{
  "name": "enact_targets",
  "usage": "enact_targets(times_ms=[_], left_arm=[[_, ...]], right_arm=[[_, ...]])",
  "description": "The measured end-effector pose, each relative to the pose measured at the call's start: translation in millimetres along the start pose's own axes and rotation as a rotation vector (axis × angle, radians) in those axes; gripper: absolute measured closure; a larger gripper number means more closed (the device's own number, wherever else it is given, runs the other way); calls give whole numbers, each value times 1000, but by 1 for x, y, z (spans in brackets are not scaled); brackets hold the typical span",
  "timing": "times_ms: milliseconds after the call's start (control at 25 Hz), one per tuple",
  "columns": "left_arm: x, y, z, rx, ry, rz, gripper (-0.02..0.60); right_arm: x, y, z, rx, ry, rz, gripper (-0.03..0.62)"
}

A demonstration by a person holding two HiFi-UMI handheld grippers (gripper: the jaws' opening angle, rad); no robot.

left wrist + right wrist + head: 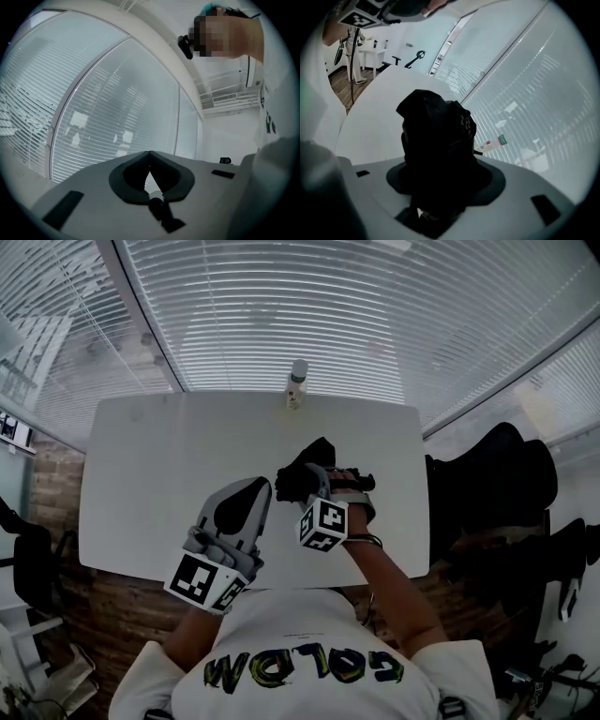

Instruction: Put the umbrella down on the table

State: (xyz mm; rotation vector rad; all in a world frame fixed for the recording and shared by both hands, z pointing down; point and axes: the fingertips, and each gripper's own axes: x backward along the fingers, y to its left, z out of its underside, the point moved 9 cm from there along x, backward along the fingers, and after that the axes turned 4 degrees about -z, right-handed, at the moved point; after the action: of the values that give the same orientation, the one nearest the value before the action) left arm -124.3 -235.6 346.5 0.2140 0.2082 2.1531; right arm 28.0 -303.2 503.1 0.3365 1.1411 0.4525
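A black folded umbrella (302,470) is over the right half of the white table (150,484). My right gripper (317,491) is shut on it and tilts downward. In the right gripper view the umbrella (436,136) fills the gap between the jaws and hides their tips, with the table (375,122) close beneath. Whether the umbrella touches the tabletop cannot be told. My left gripper (246,493) hovers near the front edge, left of the umbrella. It is shut, and in the left gripper view its tips (149,153) meet with nothing between them.
A small bottle (297,383) stands at the table's far edge, also visible past the umbrella as a bottle (490,145). Window blinds run behind the table. Black chairs (506,484) stand at the right, another chair (28,559) at the left.
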Motion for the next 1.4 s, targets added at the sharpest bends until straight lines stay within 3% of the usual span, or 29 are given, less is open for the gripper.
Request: enact_targets(times_ms=[840, 1400], left_arm=[[12, 2, 2, 8, -1, -26, 571], [17, 6, 5, 15, 2, -46, 571]], right_arm=[[-109, 22, 8, 268, 292, -190, 342], [-130, 28, 12, 324, 324, -247, 330]])
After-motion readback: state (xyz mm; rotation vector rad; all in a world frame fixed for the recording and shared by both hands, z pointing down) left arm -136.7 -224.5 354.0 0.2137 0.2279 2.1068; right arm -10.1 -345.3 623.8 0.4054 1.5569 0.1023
